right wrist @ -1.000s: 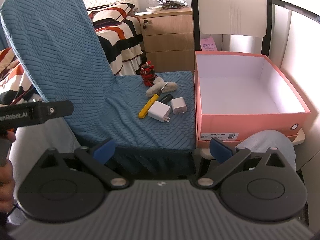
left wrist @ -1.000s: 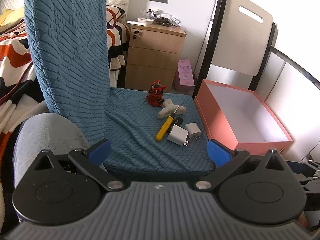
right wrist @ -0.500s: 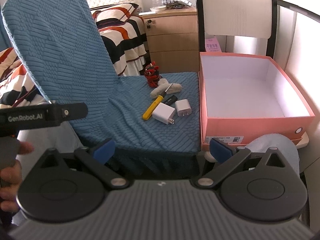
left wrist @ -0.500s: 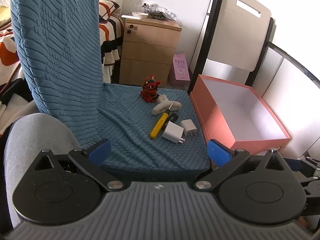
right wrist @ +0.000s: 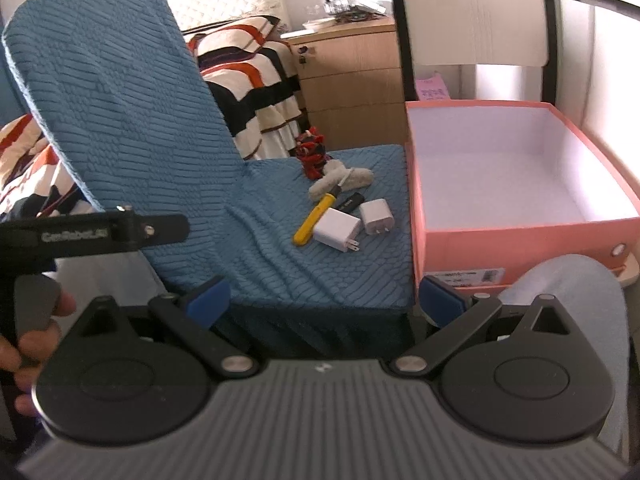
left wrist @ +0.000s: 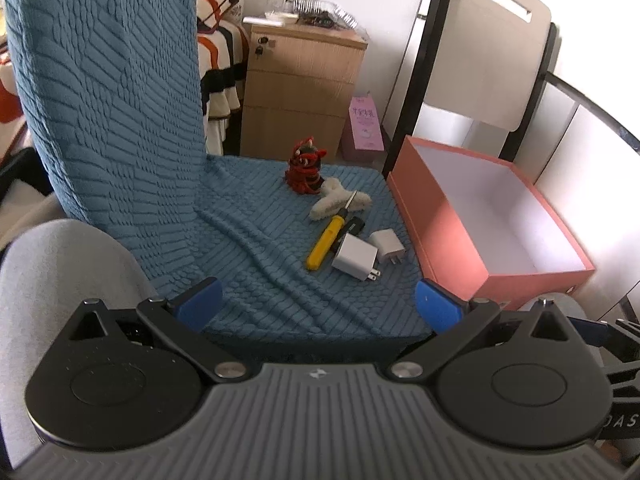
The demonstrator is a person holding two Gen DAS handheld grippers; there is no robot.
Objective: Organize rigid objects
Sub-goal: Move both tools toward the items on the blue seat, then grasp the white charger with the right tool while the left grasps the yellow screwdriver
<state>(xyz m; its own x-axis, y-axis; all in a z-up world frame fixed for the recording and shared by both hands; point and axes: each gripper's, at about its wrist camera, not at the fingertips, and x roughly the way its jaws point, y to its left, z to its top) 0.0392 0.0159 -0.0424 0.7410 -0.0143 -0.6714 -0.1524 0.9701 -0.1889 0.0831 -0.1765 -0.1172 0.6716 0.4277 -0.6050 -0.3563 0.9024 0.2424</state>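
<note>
On the blue chair seat point(left wrist: 280, 280) lie a yellow-handled screwdriver point(left wrist: 326, 242), a large white charger point(left wrist: 355, 257), a small white charger point(left wrist: 387, 242), a small black stick-shaped item point(left wrist: 352, 226), a white fluffy toy point(left wrist: 340, 202) and a red plush figure point(left wrist: 305, 166). An open, empty pink box point(left wrist: 448, 236) stands right of the seat. My left gripper point(left wrist: 318, 306) is open, empty, near the seat's front edge. My right gripper point(right wrist: 324, 298) is open and empty too. The same screwdriver point(right wrist: 313, 224), chargers point(right wrist: 338, 229) and box point(right wrist: 520, 236) show in the right wrist view.
A wooden bedside cabinet point(left wrist: 300, 92) stands behind the chair, with a striped blanket point(right wrist: 256, 64) on a bed to its left. A folded chair back point(left wrist: 480, 52) leans behind the box. The left gripper's handle and a hand point(right wrist: 36, 312) show at left in the right wrist view.
Both grippers have moved closer to the seat and the objects look larger. The left view has swung slightly right. Both stay open; nothing on the seat has moved.
</note>
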